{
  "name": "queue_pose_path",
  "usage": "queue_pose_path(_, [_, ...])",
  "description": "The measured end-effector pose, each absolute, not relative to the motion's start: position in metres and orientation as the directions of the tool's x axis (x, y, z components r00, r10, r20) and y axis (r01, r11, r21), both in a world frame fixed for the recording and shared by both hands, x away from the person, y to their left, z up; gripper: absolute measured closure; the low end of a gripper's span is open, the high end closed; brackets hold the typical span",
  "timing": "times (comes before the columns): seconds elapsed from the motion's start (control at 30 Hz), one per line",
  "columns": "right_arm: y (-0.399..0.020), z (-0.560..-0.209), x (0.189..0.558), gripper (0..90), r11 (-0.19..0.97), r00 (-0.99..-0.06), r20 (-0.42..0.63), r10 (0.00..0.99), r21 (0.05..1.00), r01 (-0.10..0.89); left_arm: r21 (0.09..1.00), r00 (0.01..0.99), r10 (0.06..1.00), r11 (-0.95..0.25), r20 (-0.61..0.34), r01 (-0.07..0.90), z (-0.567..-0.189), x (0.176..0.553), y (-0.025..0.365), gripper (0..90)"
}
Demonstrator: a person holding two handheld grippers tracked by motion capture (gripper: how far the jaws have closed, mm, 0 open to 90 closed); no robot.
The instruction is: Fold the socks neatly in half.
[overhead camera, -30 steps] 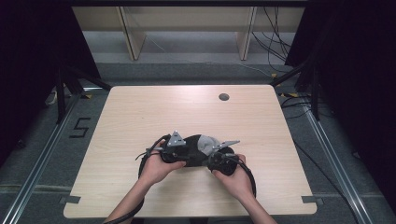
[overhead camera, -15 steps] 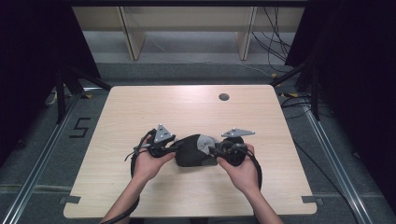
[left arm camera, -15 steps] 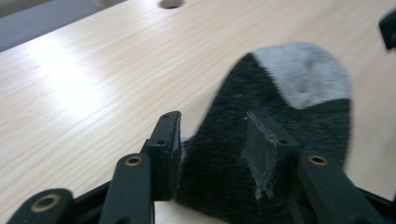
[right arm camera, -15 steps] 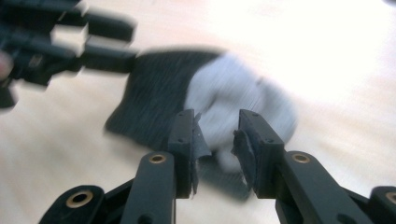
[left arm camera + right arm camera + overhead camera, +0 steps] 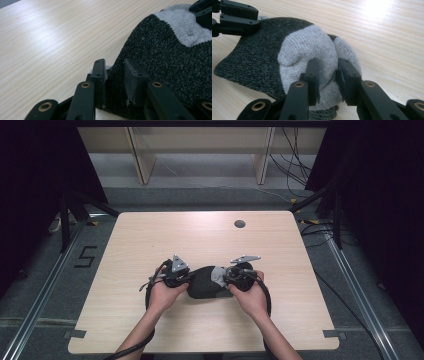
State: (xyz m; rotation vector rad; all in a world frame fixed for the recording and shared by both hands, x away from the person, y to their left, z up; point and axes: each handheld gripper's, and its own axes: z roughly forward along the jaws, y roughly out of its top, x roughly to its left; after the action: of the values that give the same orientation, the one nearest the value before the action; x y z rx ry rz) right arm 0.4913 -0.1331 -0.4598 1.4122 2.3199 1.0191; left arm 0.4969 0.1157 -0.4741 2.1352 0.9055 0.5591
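A dark grey knit sock (image 5: 204,284) with a light grey heel patch lies bunched on the wooden table (image 5: 200,235), between my two grippers. My left gripper (image 5: 189,282) comes at it from the left. In the left gripper view its jaws (image 5: 115,67) have just been closing and pinch a fold of the dark fabric (image 5: 162,50). My right gripper (image 5: 226,279) comes in from the right. Its jaws (image 5: 327,67) have also just been closing and squeeze the light grey part (image 5: 307,47). The left gripper's jaws (image 5: 234,15) show at the sock's far end.
A round dark cable hole (image 5: 239,224) sits near the table's far edge. Each gripper's cable loops on the table beside the person's wrist (image 5: 150,292). Shelving legs and loose cables stand on the floor beyond the table.
Both hands have drawn apart, the left one leftward and the right one rightward, so more of the sock shows between the grippers. Both pairs of jaws have narrowed onto the fabric.
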Motion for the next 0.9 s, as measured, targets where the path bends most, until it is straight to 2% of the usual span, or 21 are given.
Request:
queue_pose_path(0.1, [-0.133,-0.46,0.492,71.1,0.305,-0.526,0.143,0.838,0.677,0.67,0.776,0.647,0.756,-0.465,0.097,0.426,-0.472,0.496,0.116,67.4])
queue_pose_path(0.13, [-0.13,-0.459,0.49,70.2,0.273,-0.497,0.159,0.853,0.676,0.684,0.786,0.636,0.766,-0.449,0.093,0.426,-0.47,0.496,0.118,64.0])
queue_pose_path(0.17, [-0.134,-0.457,0.491,67.4,0.303,-0.515,0.116,0.85,0.691,0.656,0.791,0.624,0.777,-0.434,0.087,0.431,-0.468,0.495,0.12,58.4])
queue_pose_path(0.2, [-0.134,-0.456,0.491,64.9,0.294,-0.52,0.134,0.844,0.695,0.656,0.8,0.613,0.786,-0.417,0.079,0.431,-0.467,0.495,0.122,54.2])
queue_pose_path(0.37, [-0.139,-0.448,0.487,49.7,0.245,-0.511,0.157,0.845,0.736,0.631,0.844,0.604,0.795,-0.362,0.057,0.396,-0.458,0.49,0.128,40.5])
queue_pose_path(0.4, [-0.139,-0.446,0.485,47.6,0.232,-0.498,0.168,0.851,0.729,0.644,0.843,0.602,0.797,-0.362,0.058,0.398,-0.456,0.488,0.13,39.2])
queue_pose_path(0.47, [-0.144,-0.443,0.487,43.1,0.254,-0.525,0.134,0.84,0.758,0.601,0.848,0.599,0.799,-0.356,0.058,0.393,-0.452,0.484,0.134,32.3])
queue_pose_path(0.5, [-0.146,-0.442,0.485,41.9,0.227,-0.505,0.156,0.849,0.756,0.615,0.856,0.594,0.803,-0.34,0.049,0.39,-0.451,0.482,0.136,30.4])
queue_pose_path(0.9, [-0.187,-0.437,0.469,35.5,0.242,-0.503,0.135,0.854,0.752,0.613,0.851,0.574,0.812,-0.371,0.103,0.371,-0.448,0.453,0.186,28.2])
